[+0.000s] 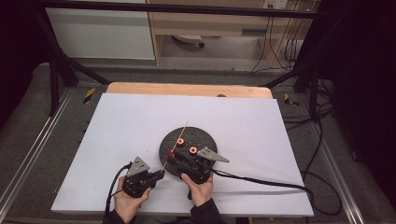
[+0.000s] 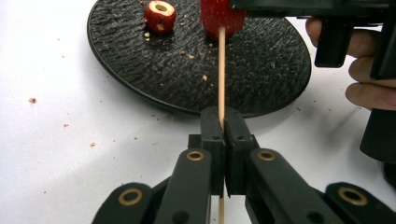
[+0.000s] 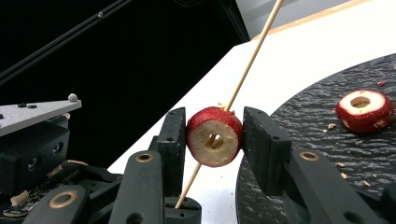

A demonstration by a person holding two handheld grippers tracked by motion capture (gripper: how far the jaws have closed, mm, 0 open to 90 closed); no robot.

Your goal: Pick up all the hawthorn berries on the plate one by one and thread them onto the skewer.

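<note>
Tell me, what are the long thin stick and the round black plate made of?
The stick looks like bamboo or wood: pale tan, matte, thin and straight, like a skewer. The round black plate looks like slate or stone-look ceramic: dark and dull with a rough, rippled surface; which of the two I cannot tell.

Even overhead light falls on the white desk (image 1: 140, 126); its far surroundings are dark. Near claw parts look slightly soft, perhaps defocused.

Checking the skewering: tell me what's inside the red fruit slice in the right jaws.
The wooden skewer runs through the red fruit slice, whose cored hole shows pale flesh; the stick's stretch inside is hidden.
</note>
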